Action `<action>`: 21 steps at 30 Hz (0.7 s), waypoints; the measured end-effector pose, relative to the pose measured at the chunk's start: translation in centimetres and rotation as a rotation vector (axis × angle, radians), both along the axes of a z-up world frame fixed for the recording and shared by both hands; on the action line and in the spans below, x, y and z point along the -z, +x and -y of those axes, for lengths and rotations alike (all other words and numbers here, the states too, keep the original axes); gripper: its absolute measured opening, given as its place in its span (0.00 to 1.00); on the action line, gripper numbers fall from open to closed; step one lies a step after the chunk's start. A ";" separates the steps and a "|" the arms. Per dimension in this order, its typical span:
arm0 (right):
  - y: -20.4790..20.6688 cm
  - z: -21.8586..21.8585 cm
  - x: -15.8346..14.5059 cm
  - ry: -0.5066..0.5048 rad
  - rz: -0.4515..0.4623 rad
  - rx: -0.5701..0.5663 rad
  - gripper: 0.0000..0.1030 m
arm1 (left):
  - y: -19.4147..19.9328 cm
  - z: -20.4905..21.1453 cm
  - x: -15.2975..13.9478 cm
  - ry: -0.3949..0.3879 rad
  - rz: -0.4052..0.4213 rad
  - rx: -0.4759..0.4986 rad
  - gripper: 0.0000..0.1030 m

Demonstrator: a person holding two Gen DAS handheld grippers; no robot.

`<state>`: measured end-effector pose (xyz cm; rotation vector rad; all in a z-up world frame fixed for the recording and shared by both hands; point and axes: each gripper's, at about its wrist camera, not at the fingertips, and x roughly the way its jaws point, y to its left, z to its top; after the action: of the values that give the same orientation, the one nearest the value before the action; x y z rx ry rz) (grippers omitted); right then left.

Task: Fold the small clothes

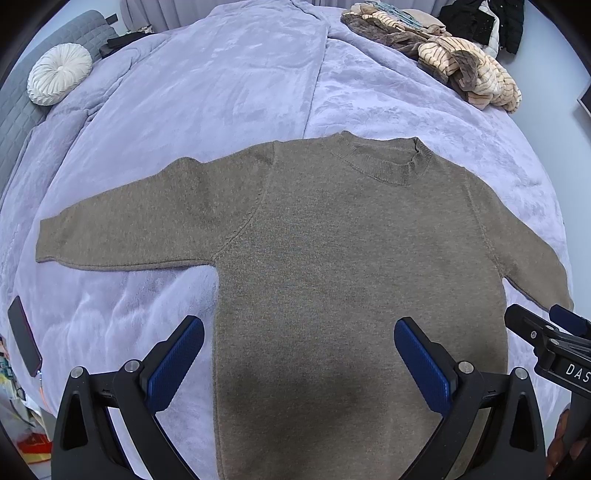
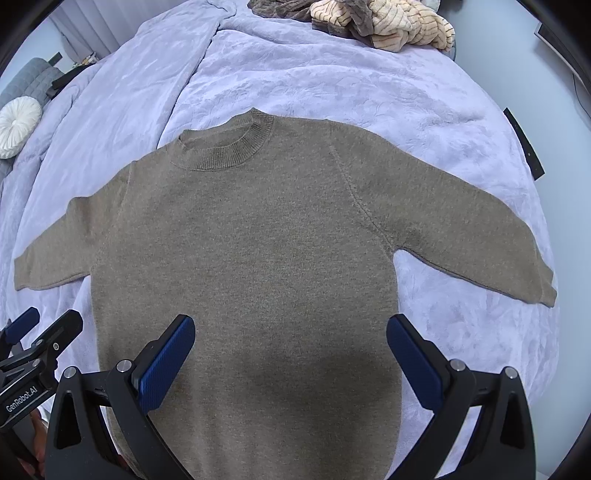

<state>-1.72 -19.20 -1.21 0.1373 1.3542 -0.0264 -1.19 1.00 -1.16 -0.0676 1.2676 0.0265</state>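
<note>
A small brown knit sweater (image 1: pixel 332 240) lies flat on the lilac blanket (image 1: pixel 221 92), collar away from me, both sleeves spread out to the sides. It also shows in the right wrist view (image 2: pixel 251 240). My left gripper (image 1: pixel 299 354) is open and empty, hovering above the sweater's lower body. My right gripper (image 2: pixel 290 354) is open and empty too, above the same lower part. The right gripper's tip shows in the left wrist view (image 1: pixel 546 332), and the left gripper's tip shows in the right wrist view (image 2: pixel 40 339). The sweater's hem is hidden below both views.
A heap of striped beige and brown clothes (image 1: pixel 450 59) lies at the far right of the bed (image 2: pixel 380 26). A round white cushion (image 1: pixel 59 74) sits far left. A dark phone (image 1: pixel 24 336) lies at the bed's left edge. A black bar (image 2: pixel 524 144) lies off the right edge.
</note>
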 end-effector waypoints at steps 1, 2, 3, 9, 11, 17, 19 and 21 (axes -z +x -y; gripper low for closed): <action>0.0 0.0 0.0 -0.015 0.009 0.000 1.00 | 0.0 0.0 0.0 0.000 -0.001 0.000 1.00; 0.1 0.0 0.1 -0.039 0.021 -0.001 1.00 | 0.0 0.0 0.1 0.001 -0.003 0.000 1.00; 0.1 0.0 0.2 -0.050 0.028 -0.001 1.00 | 0.0 0.0 0.2 0.001 -0.005 0.000 1.00; 0.1 -0.2 0.4 -0.065 0.051 -0.001 1.00 | 0.1 0.0 0.3 0.005 -0.011 0.000 1.00; 0.1 -0.2 0.4 -0.047 0.055 -0.001 1.00 | 0.1 0.0 0.3 0.005 -0.010 0.001 1.00; 0.2 -0.3 0.7 -0.038 0.061 0.002 1.00 | 0.2 -0.1 0.6 0.002 -0.021 0.001 1.00; 0.3 -0.3 0.8 -0.030 0.058 0.001 1.00 | 0.3 -0.2 0.7 0.002 -0.020 0.000 1.00; 0.2 -0.3 0.8 -0.034 0.053 0.002 1.00 | 0.3 -0.3 0.8 -0.001 -0.021 -0.002 1.00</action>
<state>-1.47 -18.86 -2.01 0.1100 1.3005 -0.0471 -0.87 1.34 -1.95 -0.0697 1.2881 0.0283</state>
